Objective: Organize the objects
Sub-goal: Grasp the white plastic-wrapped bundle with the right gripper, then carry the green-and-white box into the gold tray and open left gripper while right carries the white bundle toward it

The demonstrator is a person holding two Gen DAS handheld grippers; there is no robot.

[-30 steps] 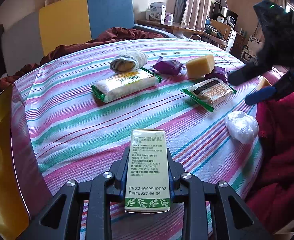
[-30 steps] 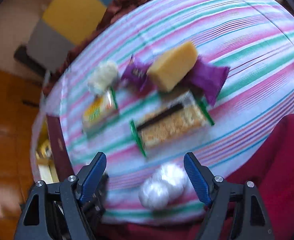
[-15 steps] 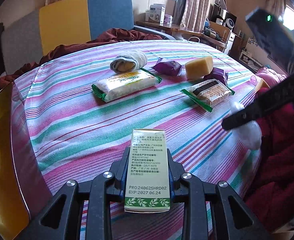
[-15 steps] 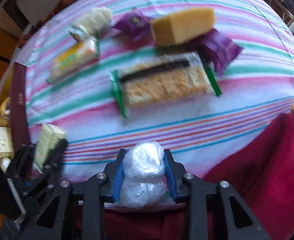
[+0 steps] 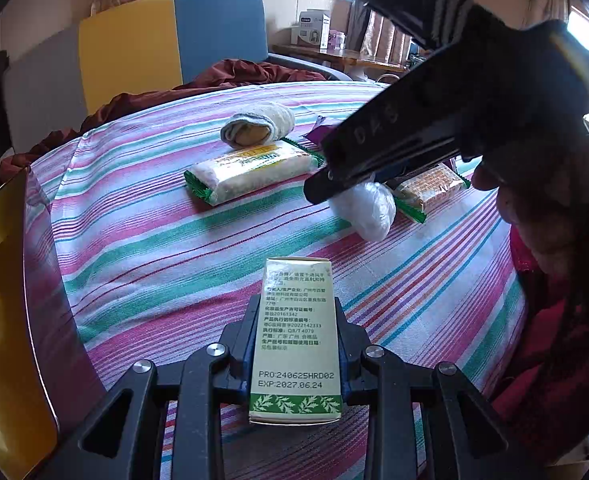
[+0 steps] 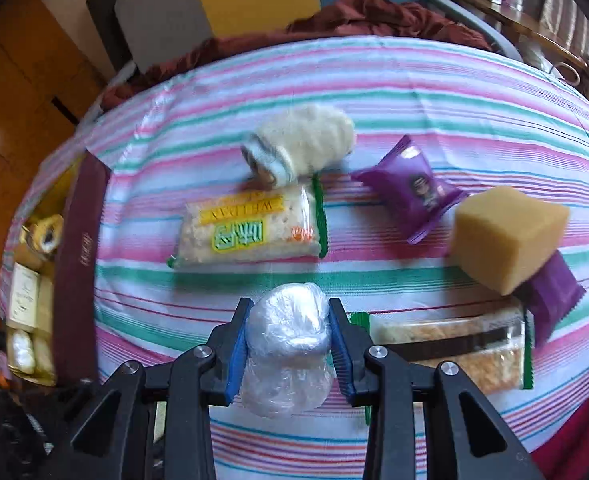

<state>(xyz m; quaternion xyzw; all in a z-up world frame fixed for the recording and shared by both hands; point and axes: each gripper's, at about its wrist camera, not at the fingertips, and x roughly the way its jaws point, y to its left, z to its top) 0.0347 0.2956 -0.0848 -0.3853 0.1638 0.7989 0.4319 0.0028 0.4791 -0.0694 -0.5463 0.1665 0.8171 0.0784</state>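
My left gripper is shut on a pale green printed carton and holds it over the striped tablecloth. My right gripper is shut on a white plastic-wrapped bundle, lifted above the cloth; it also shows in the left wrist view under the black right gripper body. On the cloth lie a green-edged cracker pack, a rolled cream towel, a purple snack packet, a yellow sponge block and a second cracker pack.
An open gold-lined box with a dark red wall stands at the table's left edge, holding several small items. A yellow, blue and grey chair with a maroon cloth stands behind the table. A second purple packet lies under the sponge.
My right gripper closed on the white bundle, lifted it and carried it left toward the table's middle. My left gripper has kept the carton still.
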